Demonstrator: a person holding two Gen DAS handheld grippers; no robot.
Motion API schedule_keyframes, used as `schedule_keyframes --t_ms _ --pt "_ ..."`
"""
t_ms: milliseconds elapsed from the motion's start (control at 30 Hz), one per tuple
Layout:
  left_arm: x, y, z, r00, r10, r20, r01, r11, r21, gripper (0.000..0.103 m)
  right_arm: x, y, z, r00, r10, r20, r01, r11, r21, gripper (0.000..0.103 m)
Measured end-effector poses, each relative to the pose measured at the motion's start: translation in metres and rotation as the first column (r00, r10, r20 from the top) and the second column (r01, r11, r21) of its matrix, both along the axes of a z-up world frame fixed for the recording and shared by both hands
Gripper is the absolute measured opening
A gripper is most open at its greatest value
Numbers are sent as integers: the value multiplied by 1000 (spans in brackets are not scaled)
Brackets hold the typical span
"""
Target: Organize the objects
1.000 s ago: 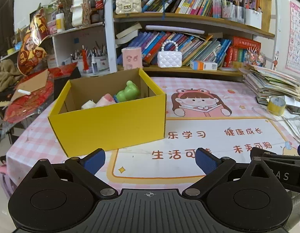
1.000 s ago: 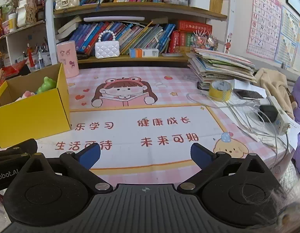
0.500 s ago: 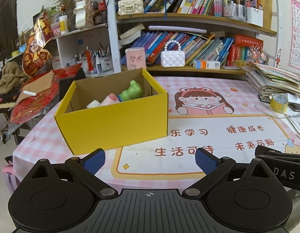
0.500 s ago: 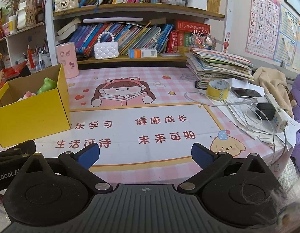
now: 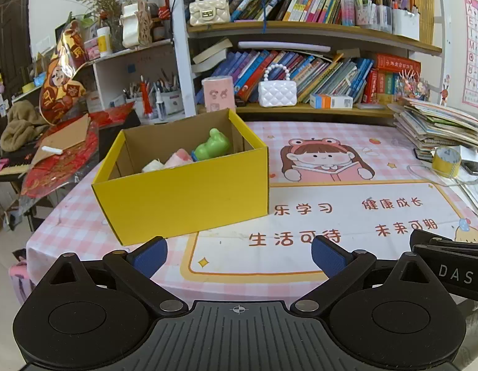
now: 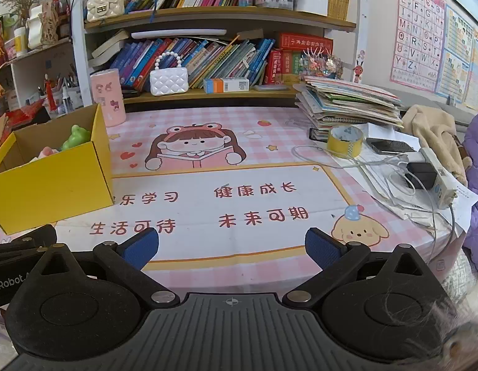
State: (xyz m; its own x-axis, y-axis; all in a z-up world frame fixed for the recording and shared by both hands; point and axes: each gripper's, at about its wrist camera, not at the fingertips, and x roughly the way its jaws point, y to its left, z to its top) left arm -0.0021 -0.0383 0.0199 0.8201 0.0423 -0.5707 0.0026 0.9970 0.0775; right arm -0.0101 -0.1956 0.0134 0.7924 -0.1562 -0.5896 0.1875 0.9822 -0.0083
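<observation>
A yellow cardboard box point(image 5: 183, 194) stands on the pink checked table mat, left of centre; it also shows at the left of the right wrist view point(image 6: 53, 182). Inside it lie a green frog toy point(image 5: 212, 148), a pink toy point(image 5: 178, 158) and a white one point(image 5: 152, 165). My left gripper point(image 5: 239, 255) is open and empty, held back over the table's near edge, in front of the box. My right gripper point(image 6: 232, 247) is open and empty, over the near edge to the right of the box.
A bookshelf with a white bag point(image 5: 277, 91) and a pink cylinder point(image 5: 217, 92) lines the back. A stack of books point(image 6: 347, 102), a yellow tape roll point(image 6: 344, 137), cables and a power strip point(image 6: 437, 176) crowd the right side.
Both grippers have drawn back and up from the table, so the box and mat look smaller and farther. Both stay open and empty.
</observation>
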Motion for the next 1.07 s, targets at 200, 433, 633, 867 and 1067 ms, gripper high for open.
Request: schedule_keyframes --t_ms 200,433,633,867,1067 --pt "-1 -2 -1 1000 1 -2 -1 1000 8 101 -1 -1 0 1000 0 -6 0 1000 4 102" --pt "-1 0 -2 1000 8 -15 -8 1000 -2 101 -1 -2 -2 1000 5 -13 -5 1000 4 102" --pt "0 0 -4 1000 7 -23 -7 1000 -4 101 1 0 -3 1000 4 -23 -4 1000 -3 102" --pt "2 -2 -5 1000 3 -23 -3 1000 1 101 5 -1 -6 999 2 -39 -2 1000 -1 102" --pt "7 0 -5 1000 2 -25 -2 1000 -18 102 10 -1 -10 998 13 -62 -12 1000 12 102"
